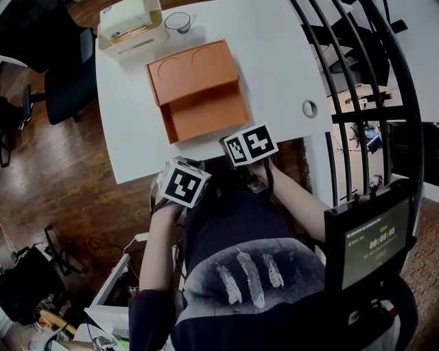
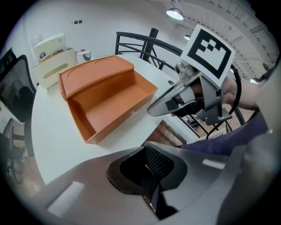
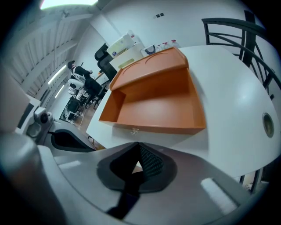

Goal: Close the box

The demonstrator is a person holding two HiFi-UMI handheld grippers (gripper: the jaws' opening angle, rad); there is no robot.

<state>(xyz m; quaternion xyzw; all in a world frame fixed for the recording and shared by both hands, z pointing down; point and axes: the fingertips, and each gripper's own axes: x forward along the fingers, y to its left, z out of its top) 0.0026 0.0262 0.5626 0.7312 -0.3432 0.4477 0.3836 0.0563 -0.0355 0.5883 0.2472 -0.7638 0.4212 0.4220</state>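
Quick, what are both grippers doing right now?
Left gripper: closed, holding nothing.
Right gripper: closed, holding nothing.

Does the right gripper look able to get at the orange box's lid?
Likely yes: the right gripper faces the open box across bare table; nothing blocks the lid at its back.

- An open-plan office or lab workspace, indoors.
- A white table, with a round cable port near its right edge, stands on a wooden floor.
- A dark swivel chair sits at the table's left edge.
- Beyond the far left corner, more chairs and desks recede (a person stands among them) under a bright ceiling light.
- A curved black railing runs along the table's right side.
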